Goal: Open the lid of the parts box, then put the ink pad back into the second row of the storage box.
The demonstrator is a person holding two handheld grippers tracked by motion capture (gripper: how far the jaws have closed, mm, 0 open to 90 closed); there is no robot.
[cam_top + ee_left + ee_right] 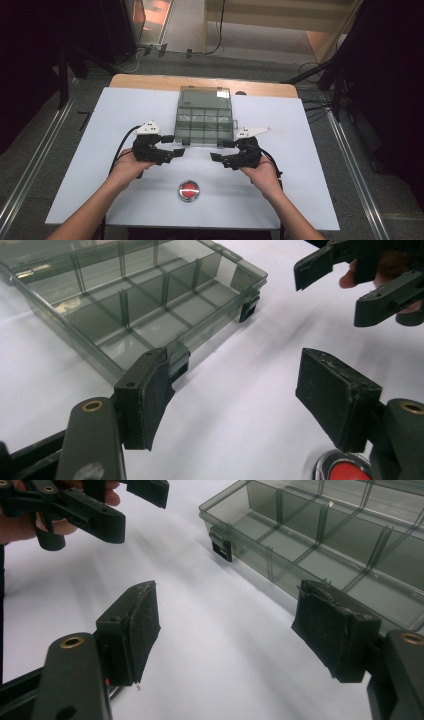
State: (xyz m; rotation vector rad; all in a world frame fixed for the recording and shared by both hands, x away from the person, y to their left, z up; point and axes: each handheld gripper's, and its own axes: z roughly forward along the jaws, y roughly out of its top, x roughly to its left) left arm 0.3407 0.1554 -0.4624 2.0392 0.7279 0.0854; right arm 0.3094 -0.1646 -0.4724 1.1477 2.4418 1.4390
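Right at the near edge sits a red button (pixel 189 190) in a metal ring, alone on the white worktop (pixel 80 165), and just past it both hands are in play. The left tool (pixel 172 145) has its jaws standing wide apart with nothing between them; the right tool (pixel 221 150) is the same, pads spread and empty. They face each other across a bare strip of white, tips pointing inward.

Just beyond them lies the smoky clear compartment box (pixel 204 123), lid thrown back and standing up behind the tray. It rests flat on the worktop, near edge just ahead of both tools, with small dark latches (pixel 248 307) at its front corners. The compartments look empty from here.

My read: the work is on this box, likely its front edge or latches. To do it well, bring each tool in low and square to a front corner, one per side, and close evenly so the light tray doesn't skid or twist. Thin plastic walls want a gentle squeeze.

Farther back, a bare wooden strip (pixel 150 81) shows where the white sheet ends. Beyond that comes grey floor, trailing cables, dark stand legs on both sides, and a pale lit patch at the far end.
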